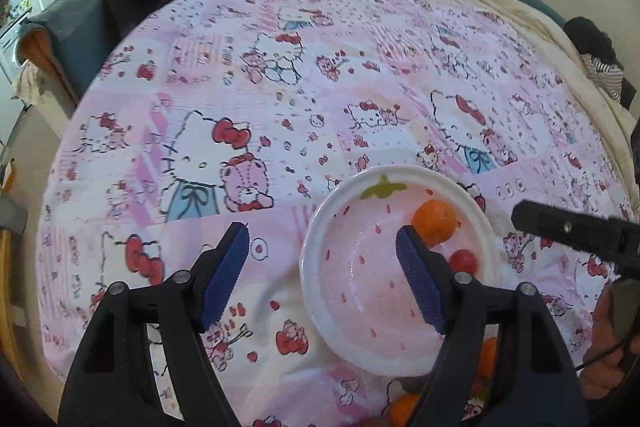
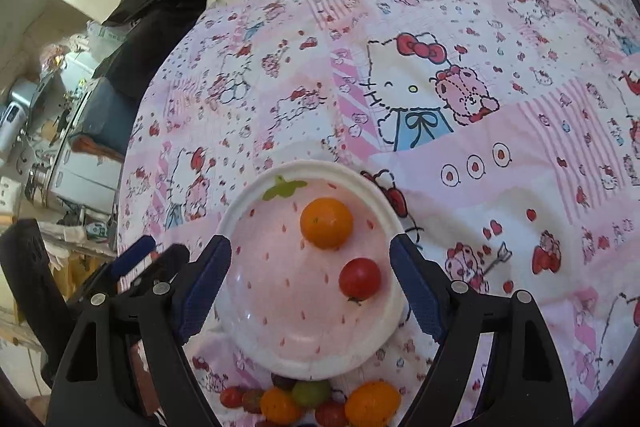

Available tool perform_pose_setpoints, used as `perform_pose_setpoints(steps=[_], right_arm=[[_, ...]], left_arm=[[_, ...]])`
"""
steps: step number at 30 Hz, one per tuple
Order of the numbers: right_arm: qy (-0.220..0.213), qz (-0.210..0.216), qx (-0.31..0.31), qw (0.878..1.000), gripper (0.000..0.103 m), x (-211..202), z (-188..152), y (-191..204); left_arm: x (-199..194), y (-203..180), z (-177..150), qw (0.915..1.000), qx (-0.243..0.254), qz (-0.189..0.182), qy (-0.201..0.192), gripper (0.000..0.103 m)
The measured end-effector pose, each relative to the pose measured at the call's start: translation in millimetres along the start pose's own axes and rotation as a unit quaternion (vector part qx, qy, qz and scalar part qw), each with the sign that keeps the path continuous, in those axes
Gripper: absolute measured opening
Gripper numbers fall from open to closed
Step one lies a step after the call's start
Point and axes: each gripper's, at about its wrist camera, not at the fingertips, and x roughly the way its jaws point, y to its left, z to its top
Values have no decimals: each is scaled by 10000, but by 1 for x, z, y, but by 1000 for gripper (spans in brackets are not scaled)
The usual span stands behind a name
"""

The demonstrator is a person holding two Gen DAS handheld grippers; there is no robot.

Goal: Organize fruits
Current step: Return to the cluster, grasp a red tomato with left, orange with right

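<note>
While two fruits already lie in the strawberry-patterned bowl (image 2: 308, 347), the rest wait in a small heap on the bedspread (image 2: 500, 187) just at the bowl's near rim. Inside the bowl sit an orange (image 2: 326, 223) toward the far side and a cherry tomato (image 2: 359, 279) closer in, apart from each other. The heap holds another orange fruit (image 2: 372, 403), a smaller orange one (image 2: 280, 405), a green grape (image 2: 311, 391) and several dark red tomatoes, packed touching one another.

The right gripper (image 2: 310, 283) hovers over the bowl with its fingers spread wide and nothing between them. The left gripper (image 1: 322, 275) is likewise spread and empty, one finger above the bowl's interior, the other over the cloth.

The fruits look light, round and smooth-skinned, so they will likely roll or squirt out of a careless pinch; the tomatoes and the grape are probably soft enough to burst. A gentle hold across the widest middle seems best, taking a fruit from the edge of the heap so its neighbours are not shoved. The bedspread is soft and may give under pressure, and the bowl looks like glazed ceramic that could tip on it.
</note>
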Motion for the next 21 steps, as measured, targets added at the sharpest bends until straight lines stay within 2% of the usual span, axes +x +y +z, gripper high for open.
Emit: perform_pose_setpoints(steps=[6,17,21], right_arm=[[-190,-139,-372,9990,84,-25,-19,13],[-464,-132,-256,9985,84,-72,-59,9],[-440,-147,-204,9987,84,-84,-80,6]], left_arm=[[-36,7,-8,9992,-33,169,-366,73],[-92,21,-43,9981,-235,300,-475,73],[-102,31,-63,9982,-398,282,-350,73]])
